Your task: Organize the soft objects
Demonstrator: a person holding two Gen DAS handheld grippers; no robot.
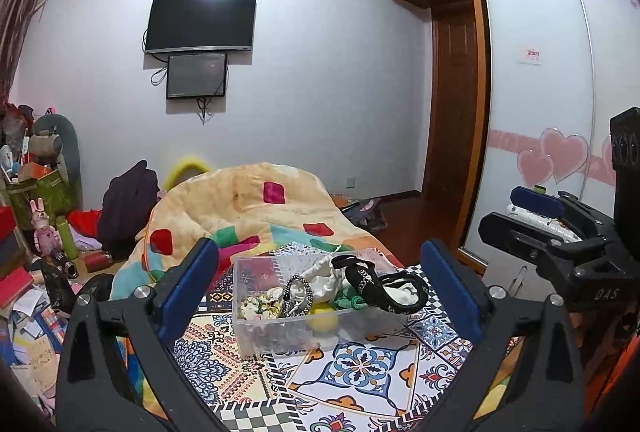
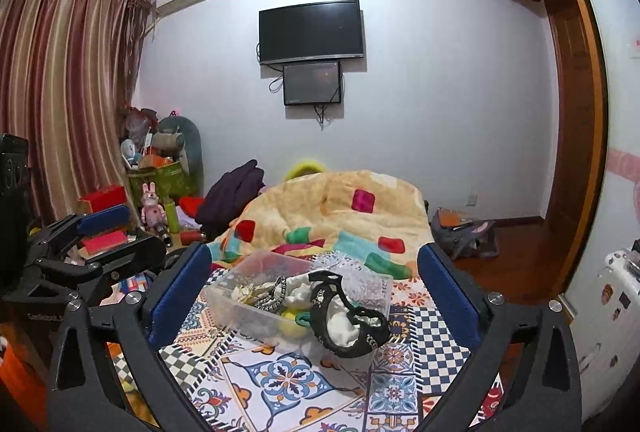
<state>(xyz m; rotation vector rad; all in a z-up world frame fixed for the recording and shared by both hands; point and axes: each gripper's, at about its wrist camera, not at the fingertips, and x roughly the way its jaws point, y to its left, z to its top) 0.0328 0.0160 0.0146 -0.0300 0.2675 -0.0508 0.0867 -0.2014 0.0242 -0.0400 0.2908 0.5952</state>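
A clear plastic bin [image 1: 256, 336] [image 2: 236, 306] sits on a patterned cloth [image 1: 360, 380] [image 2: 280, 384] on the bed. It holds soft items: a black-and-white garment [image 1: 380, 288] [image 2: 344, 324] draped over its right rim, a beaded band [image 1: 298, 294], a floral scrunchie [image 1: 256, 306], a green piece [image 1: 348, 302] and a yellow ball [image 1: 324, 320] [image 2: 290, 326]. My left gripper [image 1: 320, 272] is open and empty, above and in front of the bin. My right gripper [image 2: 316, 272] is open and empty, framing the bin; it also shows at the right of the left wrist view [image 1: 532, 210].
A colourful quilt [image 1: 248, 208] [image 2: 340, 208] is heaped behind the bin. Clutter of boxes, toys and bottles [image 1: 44, 232] [image 2: 152, 200] lies at the left. A wardrobe with heart-print doors [image 1: 552, 112] stands at the right. A bag [image 2: 464, 236] lies on the floor.
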